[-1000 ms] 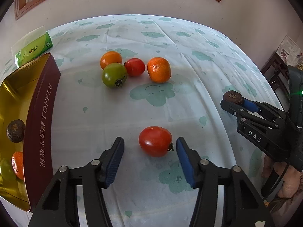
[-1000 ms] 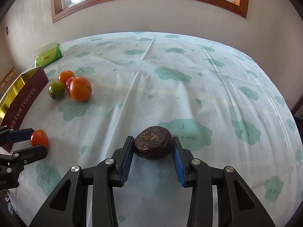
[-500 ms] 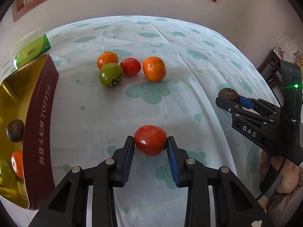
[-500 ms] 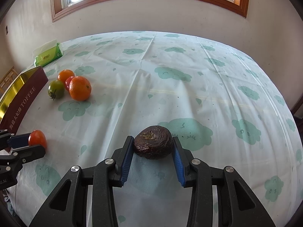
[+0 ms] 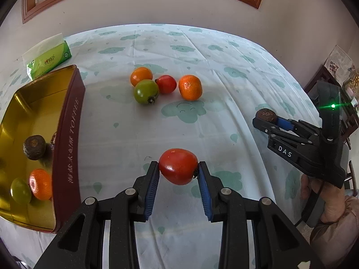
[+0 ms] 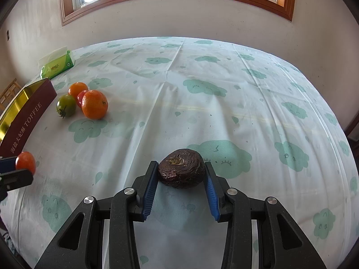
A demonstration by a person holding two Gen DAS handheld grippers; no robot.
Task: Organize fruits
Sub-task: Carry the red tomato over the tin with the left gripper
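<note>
Tomato [image 5: 178, 166] now clamped, lifted by left tool [image 5: 178, 170].

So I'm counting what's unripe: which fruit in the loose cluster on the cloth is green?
The green tomato at the cluster's near-left, its stem pointing toward the camera. Its neighbours are an orange tomato, a small red tomato and a mandarin.

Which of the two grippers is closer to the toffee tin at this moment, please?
Left. The left gripper, shut on a red tomato, sits just beside the toffee tin; the right gripper, holding a dark wrinkled fruit, is across the table, well away from it.
</note>
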